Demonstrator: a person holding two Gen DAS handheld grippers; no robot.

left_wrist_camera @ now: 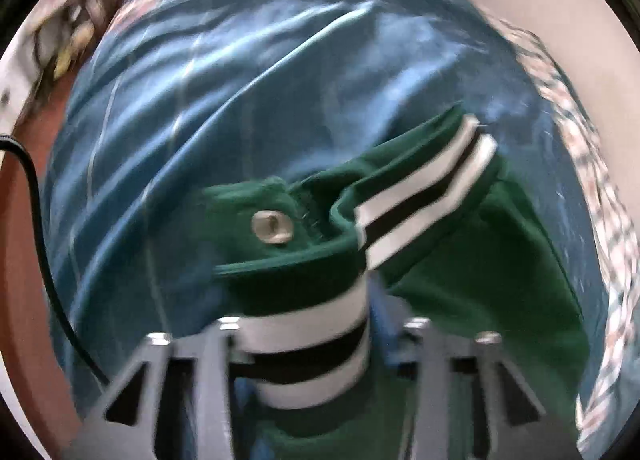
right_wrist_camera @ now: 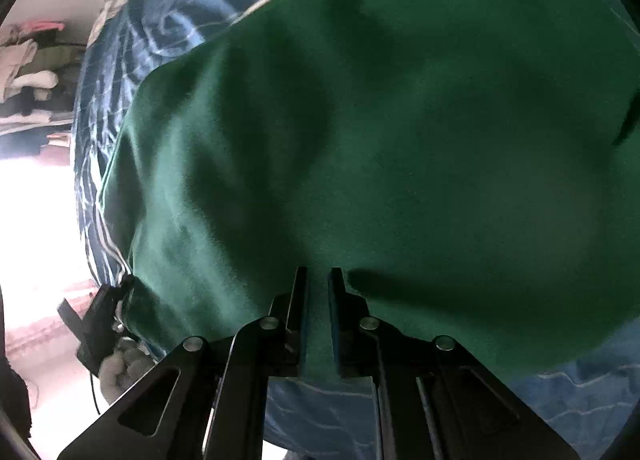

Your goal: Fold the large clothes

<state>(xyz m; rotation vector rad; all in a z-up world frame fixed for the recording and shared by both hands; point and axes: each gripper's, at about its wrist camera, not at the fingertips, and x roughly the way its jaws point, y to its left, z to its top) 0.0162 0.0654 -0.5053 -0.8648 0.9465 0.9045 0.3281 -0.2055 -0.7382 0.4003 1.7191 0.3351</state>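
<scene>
Both jaws clamp the soft green jacket (right_wrist_camera: 400,140), the left on its striped ribbed cuff (left_wrist_camera: 308,356).

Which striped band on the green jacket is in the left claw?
The near striped band, between the left claw fingers; the other striped band lies free beyond it.

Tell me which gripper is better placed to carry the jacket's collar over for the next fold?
Left, probably: the left gripper pinches the striped collar of the green jacket. The right gripper clamps plain green body fabric.
</scene>
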